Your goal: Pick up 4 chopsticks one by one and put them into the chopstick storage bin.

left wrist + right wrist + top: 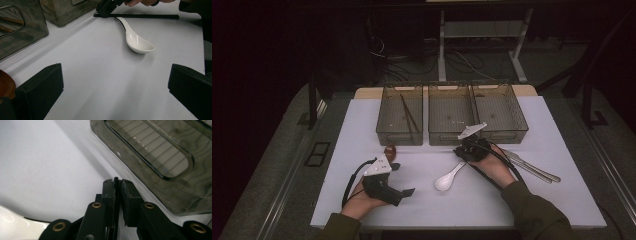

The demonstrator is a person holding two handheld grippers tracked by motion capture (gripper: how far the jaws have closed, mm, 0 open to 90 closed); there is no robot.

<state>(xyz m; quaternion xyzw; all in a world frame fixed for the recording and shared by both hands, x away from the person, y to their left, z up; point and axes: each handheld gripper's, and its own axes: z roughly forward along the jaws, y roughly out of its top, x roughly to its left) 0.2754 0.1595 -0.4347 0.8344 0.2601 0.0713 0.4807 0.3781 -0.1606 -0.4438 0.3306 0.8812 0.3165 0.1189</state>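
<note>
Right gripper view: right claw (118, 185) pinching black chopsticks (140, 16) beside white spoon (136, 40); best lifted level toward bins; left claw (112, 87) spread, idle

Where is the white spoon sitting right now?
In the high view the white spoon lies on the white table near its middle, between the two grippers, its handle pointing up toward the right gripper, in front of the middle bin.
</note>
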